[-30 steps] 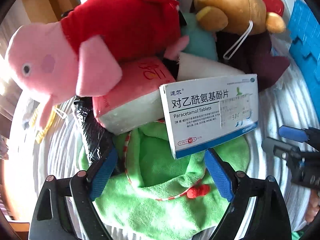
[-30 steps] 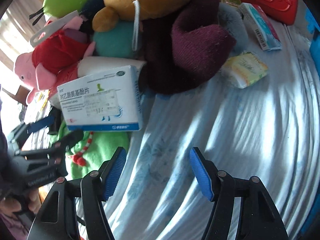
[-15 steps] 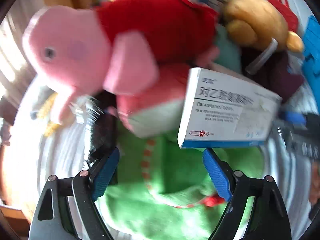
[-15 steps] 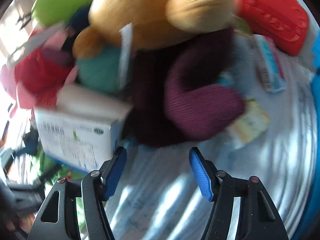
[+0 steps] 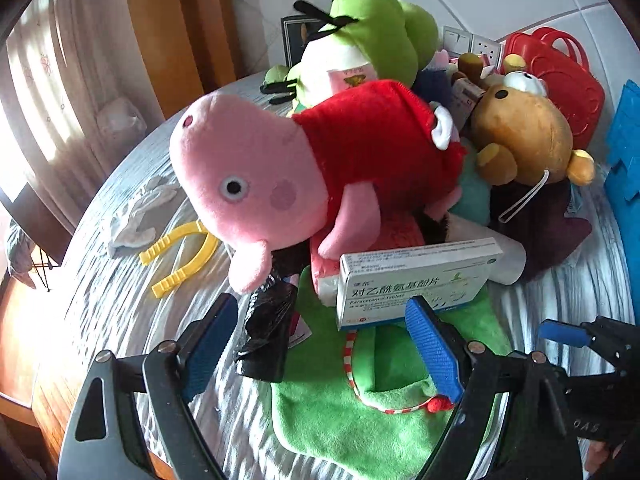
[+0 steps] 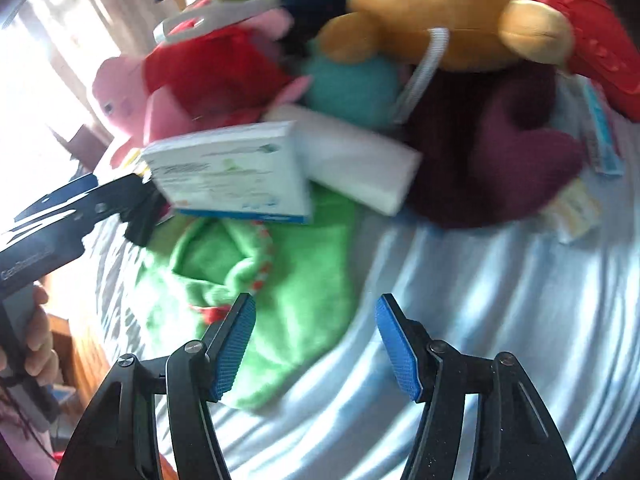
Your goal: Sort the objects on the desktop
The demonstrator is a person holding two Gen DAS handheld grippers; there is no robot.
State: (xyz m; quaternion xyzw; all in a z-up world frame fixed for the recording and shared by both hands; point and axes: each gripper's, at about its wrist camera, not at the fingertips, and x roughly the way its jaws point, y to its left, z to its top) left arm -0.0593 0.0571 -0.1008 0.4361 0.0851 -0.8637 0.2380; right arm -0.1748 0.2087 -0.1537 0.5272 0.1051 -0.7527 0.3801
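Note:
A white and blue box of paracetamol tablets (image 5: 416,280) (image 6: 232,172) leans on a heap of plush toys. A pink pig in a red dress (image 5: 256,184), a green frog (image 5: 372,36) and a brown bear (image 5: 520,136) are in that heap. My left gripper (image 5: 320,344) is open over a black plastic bag (image 5: 268,332) and a green cloth (image 5: 360,400). Its right pad stands in front of the box's lower edge, and nothing is clamped. My right gripper (image 6: 318,344) is open and empty, above the green cloth (image 6: 256,272) and the striped sheet (image 6: 480,300).
A yellow plastic clip (image 5: 180,248) and a white glove (image 5: 136,216) lie at the left on the sheet. A red basket (image 5: 560,76) stands at the back right and a maroon cloth (image 6: 500,160) lies under the bear. Small packets (image 6: 600,132) lie at the right. A hand (image 6: 36,340) holds the left gripper.
The left gripper has risen and tilted up, so the whole heap and the wall now show and the box is seen more edge-on. The right gripper has shifted left over the green cloth.

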